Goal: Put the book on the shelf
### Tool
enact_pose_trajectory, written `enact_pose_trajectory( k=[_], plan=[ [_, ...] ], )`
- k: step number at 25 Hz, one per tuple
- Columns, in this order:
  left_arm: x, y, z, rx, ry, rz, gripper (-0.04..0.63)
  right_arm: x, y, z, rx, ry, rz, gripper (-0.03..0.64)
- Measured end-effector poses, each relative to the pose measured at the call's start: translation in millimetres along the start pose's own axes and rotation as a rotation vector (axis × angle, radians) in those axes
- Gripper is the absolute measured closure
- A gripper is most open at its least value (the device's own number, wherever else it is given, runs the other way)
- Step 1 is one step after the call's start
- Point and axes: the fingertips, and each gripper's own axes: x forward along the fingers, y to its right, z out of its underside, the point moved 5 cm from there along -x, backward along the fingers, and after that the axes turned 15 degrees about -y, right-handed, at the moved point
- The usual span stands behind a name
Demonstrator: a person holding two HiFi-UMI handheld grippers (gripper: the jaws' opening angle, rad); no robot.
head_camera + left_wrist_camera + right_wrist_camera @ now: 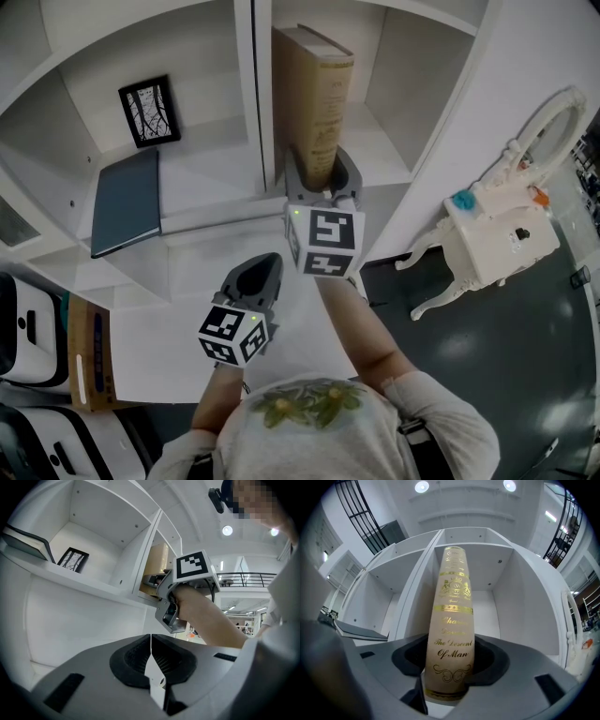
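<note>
A tan book (pixel 319 103) with gold lettering on its spine (pixel 451 620) stands upright in the right compartment of the white shelf (pixel 251 103), close to the divider. My right gripper (pixel 323 183) is shut on the lower part of the book's spine (pixel 157 562). Lower down, my left gripper (pixel 255 279) is shut with nothing between its jaws (pixel 151 651), in front of the shelf's lower ledge.
A dark flat book (pixel 127 202) lies in the left compartment, with a small framed picture (pixel 150 111) leaning behind it. A white ornate stool (pixel 492 239) stands on the dark floor to the right. Cardboard and white cases (pixel 56 356) sit at the lower left.
</note>
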Motion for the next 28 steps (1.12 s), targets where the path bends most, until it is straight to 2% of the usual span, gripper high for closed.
enact_pose_trajectory(
  k=[5, 15, 23, 25, 28],
  plan=[
    [-0.9, 2.0, -0.4, 0.002, 0.001, 0.003, 0.563, -5.3, -0.5, -4.3, 0.021, 0.039, -0.053, 0.376],
    [-6.2, 10.0, 0.2, 0.018, -0.003, 0.004, 0.563, -34.5, 3.6, -4.0, 0.021, 0.079, -0.064, 0.368],
    [-9.4, 19.7, 0.4, 0.032, -0.005, 0.011, 0.563, -42.4, 3.2, 12.3, 0.027, 0.037, -0.081, 0.368],
    [-10.2, 21.1, 0.5, 0.033, -0.004, 0.01, 0.563, -43.6, 4.1, 13.7, 0.031, 0.036, -0.075, 0.405],
    [-11.1, 21.6, 0.8, 0.033, -0.006, 0.009, 0.563, -44.3, 4.2, 13.4, 0.038, 0.039, -0.064, 0.41]
  ],
)
